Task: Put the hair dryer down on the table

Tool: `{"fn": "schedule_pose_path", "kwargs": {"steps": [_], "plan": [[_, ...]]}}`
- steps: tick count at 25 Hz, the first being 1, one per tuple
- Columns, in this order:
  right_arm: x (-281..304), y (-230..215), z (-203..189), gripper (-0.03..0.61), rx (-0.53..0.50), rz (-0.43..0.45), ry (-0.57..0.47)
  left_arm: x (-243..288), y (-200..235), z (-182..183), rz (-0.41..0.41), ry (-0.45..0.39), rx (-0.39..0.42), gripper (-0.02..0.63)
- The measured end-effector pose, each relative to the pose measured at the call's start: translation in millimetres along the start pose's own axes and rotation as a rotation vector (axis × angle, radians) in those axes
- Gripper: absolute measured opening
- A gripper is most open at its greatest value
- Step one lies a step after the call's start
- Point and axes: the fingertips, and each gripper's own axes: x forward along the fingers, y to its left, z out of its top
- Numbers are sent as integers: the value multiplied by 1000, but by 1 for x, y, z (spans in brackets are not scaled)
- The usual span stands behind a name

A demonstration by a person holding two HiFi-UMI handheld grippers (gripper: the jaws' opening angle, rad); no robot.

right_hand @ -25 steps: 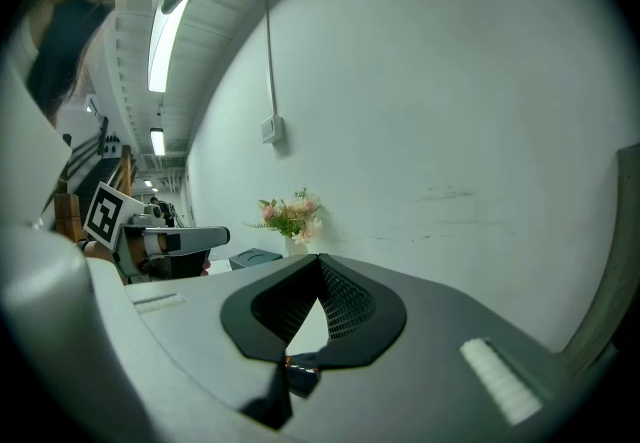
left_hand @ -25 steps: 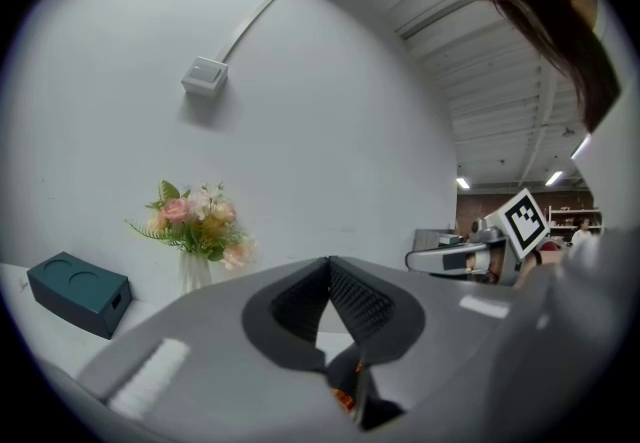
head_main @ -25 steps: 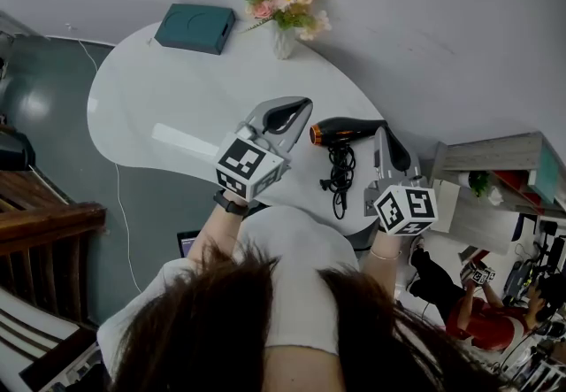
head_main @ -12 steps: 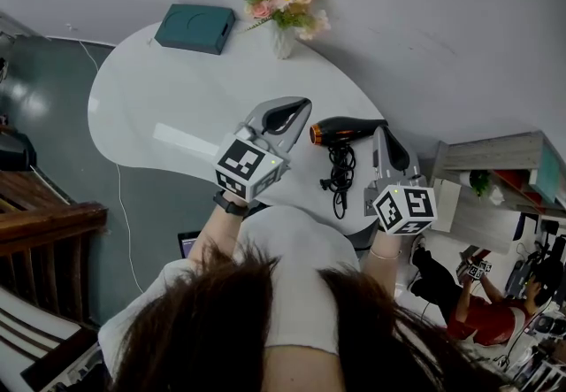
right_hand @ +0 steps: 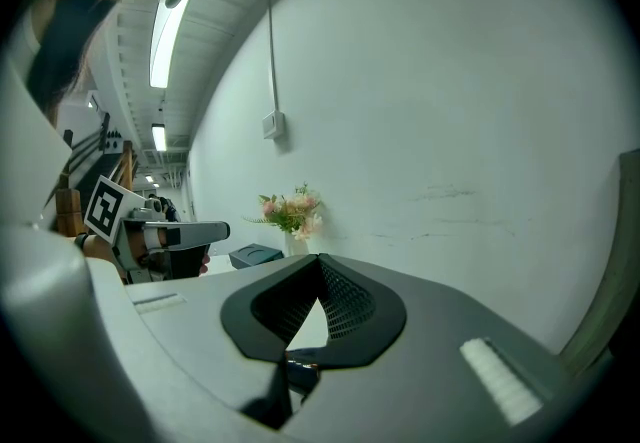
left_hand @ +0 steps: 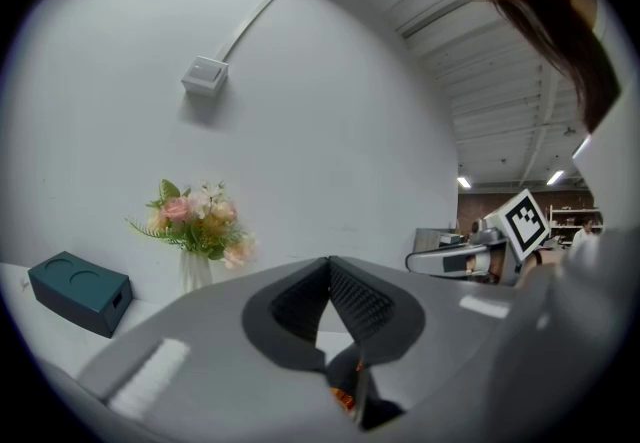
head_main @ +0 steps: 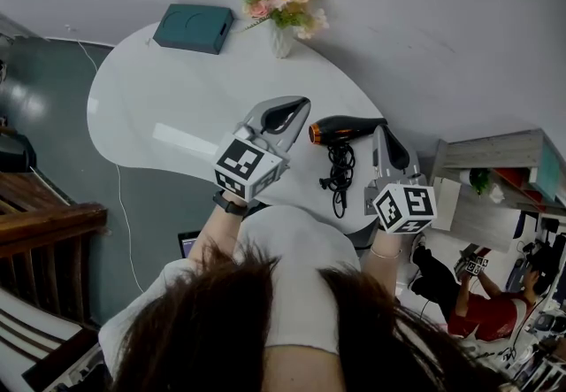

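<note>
Lying crosswise on the bench (head_main: 177,89) between left gripper (head_main: 299,104) and right gripper (head_main: 381,130) — hair dryer (head_main: 345,129), nearer the right; jaws closed, empty.

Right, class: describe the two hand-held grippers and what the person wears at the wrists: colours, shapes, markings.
Both the left gripper and right gripper are pale grey tapering shells with dark ribbed pads inside. Each carries a white cube printed with black square markers. A dark band circles the left wrist, a thin bracelet the right.
</note>
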Motion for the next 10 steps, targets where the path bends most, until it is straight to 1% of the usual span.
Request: {"fn": "schedule_pose_path", "kwargs": {"steps": [10], "plan": [[-1, -1, 0, 2, 5, -4, -1, -1, 0, 3, 2, -4, 1, 58]]}}
